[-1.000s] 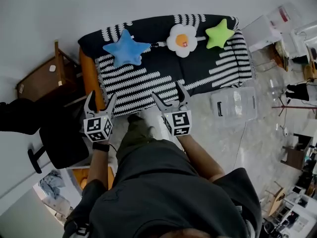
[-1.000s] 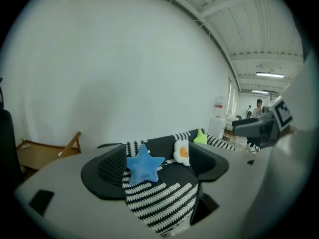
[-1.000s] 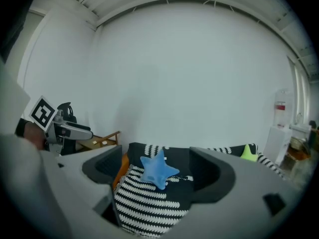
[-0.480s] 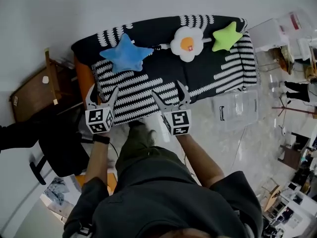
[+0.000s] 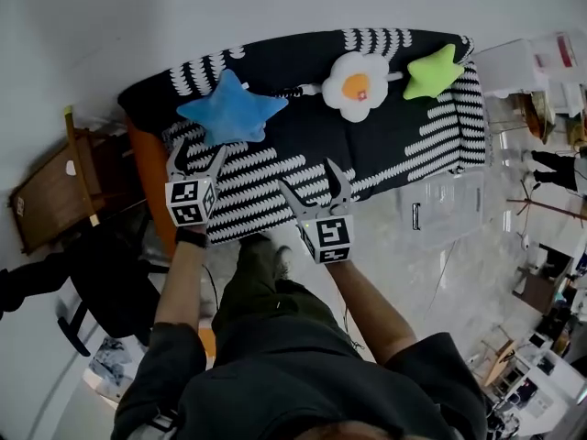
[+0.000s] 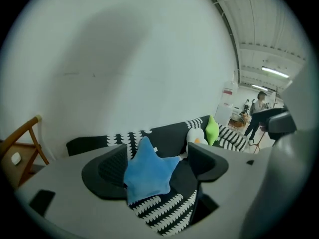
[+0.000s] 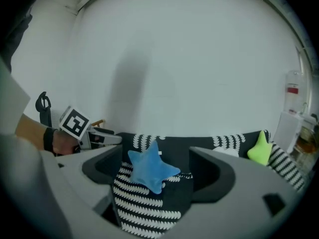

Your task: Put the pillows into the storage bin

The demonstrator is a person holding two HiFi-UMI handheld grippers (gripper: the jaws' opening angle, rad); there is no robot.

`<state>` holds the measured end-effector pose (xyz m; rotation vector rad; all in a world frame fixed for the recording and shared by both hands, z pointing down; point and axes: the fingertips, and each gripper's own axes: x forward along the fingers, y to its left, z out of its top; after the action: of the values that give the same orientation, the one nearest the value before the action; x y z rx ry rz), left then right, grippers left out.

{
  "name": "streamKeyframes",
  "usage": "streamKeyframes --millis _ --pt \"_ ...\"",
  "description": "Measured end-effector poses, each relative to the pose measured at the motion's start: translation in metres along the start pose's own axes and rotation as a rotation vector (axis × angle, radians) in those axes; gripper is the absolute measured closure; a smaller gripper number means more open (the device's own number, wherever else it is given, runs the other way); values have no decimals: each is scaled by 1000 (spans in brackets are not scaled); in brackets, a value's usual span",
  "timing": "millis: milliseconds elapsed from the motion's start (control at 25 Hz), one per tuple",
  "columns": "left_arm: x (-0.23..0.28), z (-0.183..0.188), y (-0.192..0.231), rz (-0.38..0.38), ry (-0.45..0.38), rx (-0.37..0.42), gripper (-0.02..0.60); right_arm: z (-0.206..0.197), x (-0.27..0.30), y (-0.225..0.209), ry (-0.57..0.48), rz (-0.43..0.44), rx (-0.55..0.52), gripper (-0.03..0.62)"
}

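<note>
- A sofa (image 5: 404, 136) with a black-and-white patterned cover stands against the wall. A wooden chair (image 5: 50, 186) is off its left end, and a black office chair (image 5: 105, 278) is nearer the person.
- Three pillows lie along the sofa back: a blue star pillow (image 5: 229, 110), a white flower pillow (image 5: 358, 85) with an orange centre, and a green star pillow (image 5: 436, 70).
- The clear storage bin (image 5: 440, 211) sits on the floor by the sofa's right front, well apart from both claws.
- The left gripper (image 5: 197, 149) hovers near the blue star pillow, jaws spread wide, gripping nothing.
- The right gripper (image 5: 310, 180) hangs over the seat's front edge, jaws spread and empty.
</note>
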<state>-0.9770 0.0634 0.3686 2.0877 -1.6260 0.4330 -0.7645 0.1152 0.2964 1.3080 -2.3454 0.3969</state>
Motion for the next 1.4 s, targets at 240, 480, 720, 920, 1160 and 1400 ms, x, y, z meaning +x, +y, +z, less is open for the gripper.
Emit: streamKeyframes --millis 240,480,720,920,1160,1400 --pt "69 -9 14 -9 35 9 202 -5 32 -16 15 -11 18 174" --pt "135 -19 27 -9 71 17 202 -23 55 -35 48 -30 53 174" --pt "189 -34 34 -18 109 31 206 -45 86 -48 78 -31 85 174" --pt "222 -45 39 -23 124 37 209 -55 118 -53 89 -19 80 174" --pt "270 -54 48 -31 151 73 209 -65 134 -58 100 -15 96 174" --pt "308 -67 53 -25 182 91 204 -97 126 -63 159 -33 125 174"
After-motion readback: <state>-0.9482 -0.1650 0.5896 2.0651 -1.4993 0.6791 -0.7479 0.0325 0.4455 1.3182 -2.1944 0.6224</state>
